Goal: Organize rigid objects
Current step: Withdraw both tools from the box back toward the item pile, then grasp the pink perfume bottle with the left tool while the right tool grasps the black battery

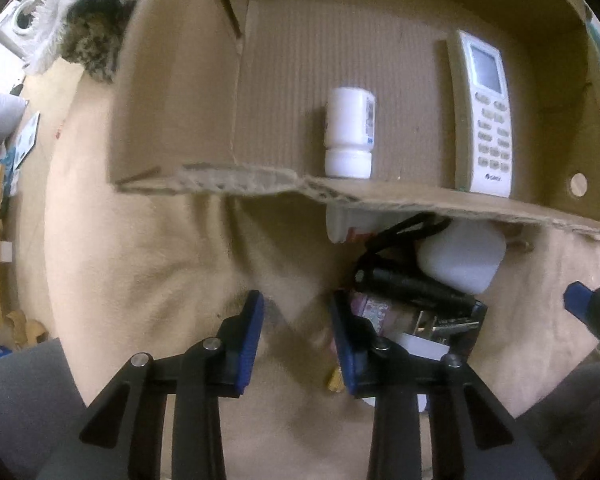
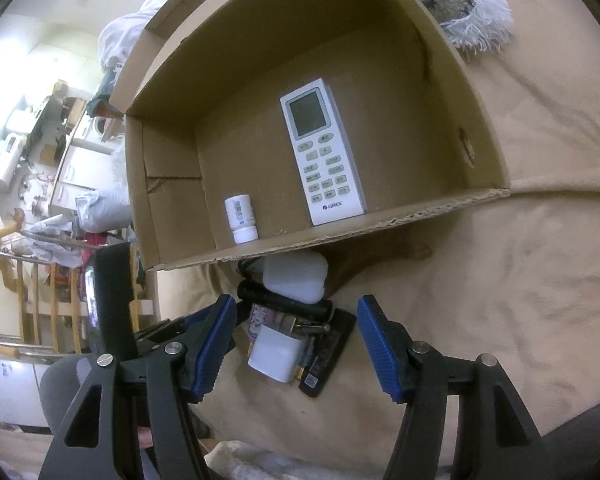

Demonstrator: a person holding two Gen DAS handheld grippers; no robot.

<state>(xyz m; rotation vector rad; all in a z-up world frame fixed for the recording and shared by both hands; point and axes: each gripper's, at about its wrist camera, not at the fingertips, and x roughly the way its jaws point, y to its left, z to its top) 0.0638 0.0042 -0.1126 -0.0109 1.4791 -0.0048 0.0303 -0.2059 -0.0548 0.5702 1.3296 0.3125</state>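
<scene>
Right gripper (image 2: 296, 344) hovering with its blue-padded jaws spread wide, nothing between them, above a small heap on the tan blanket (image 2: 520, 280). Left gripper (image 1: 296, 336) also hanging spread and empty, just beside the same heap. Heap lying directly in front of the box's near edge: white adapter block (image 2: 275, 354) resting on a black phone (image 2: 328, 356), black flashlight (image 2: 284, 300) lying across behind them, white rounded case (image 2: 296, 276) sitting against the cardboard. Beyond, the open cardboard box (image 2: 380, 236) holding a white pill bottle (image 2: 241, 218) lying at left and a white Gree remote (image 2: 322, 152) lying flat at right, the two well apart. Fringed shaggy rug (image 2: 472, 4) lying past the box.
</scene>
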